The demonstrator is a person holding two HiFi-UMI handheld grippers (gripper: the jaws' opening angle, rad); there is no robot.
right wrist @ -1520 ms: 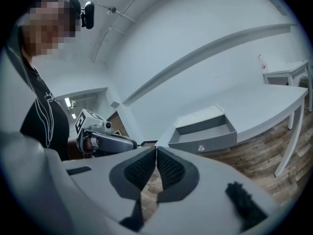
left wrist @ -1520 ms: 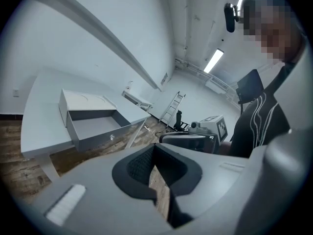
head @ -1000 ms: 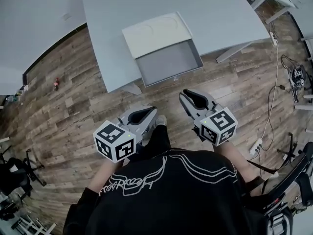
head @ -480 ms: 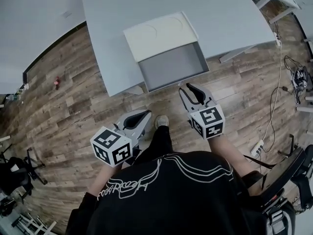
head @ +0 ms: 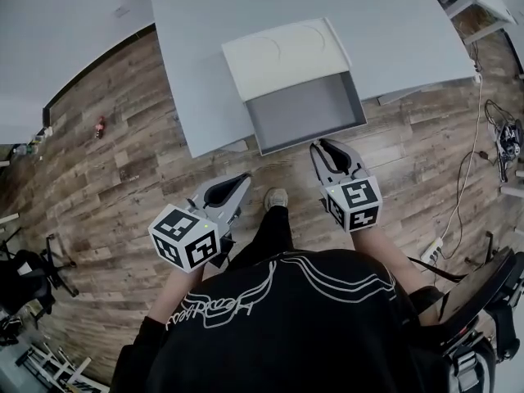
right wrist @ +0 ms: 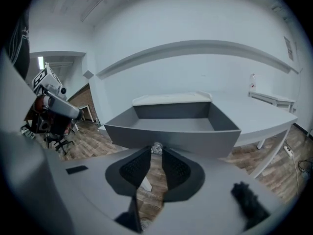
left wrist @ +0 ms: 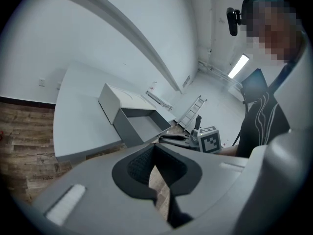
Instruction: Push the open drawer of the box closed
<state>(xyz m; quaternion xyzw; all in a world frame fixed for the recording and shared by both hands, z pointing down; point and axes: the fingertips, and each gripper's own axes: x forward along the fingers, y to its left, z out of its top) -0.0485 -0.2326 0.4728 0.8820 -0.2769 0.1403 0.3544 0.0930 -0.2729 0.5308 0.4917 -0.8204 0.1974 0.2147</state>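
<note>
A white box stands on the pale table near its front edge. Its grey drawer is pulled out past the table edge and holds nothing. My right gripper is just in front of the drawer front. In the right gripper view the small knob sits at the tips of the right gripper, whose jaws are closing with a narrow gap still between them. My left gripper hangs lower left over the floor, away from the drawer, with the tips of the left gripper together on nothing.
Wooden floor lies below the table. A shoe shows between the grippers. Cables and a power strip lie at the right, a chair base at the left. A ladder leans on the far wall.
My right gripper has moved forward to the drawer front. The left gripper has stayed low at the left. The box and drawer sit slightly lower and further right in view.
</note>
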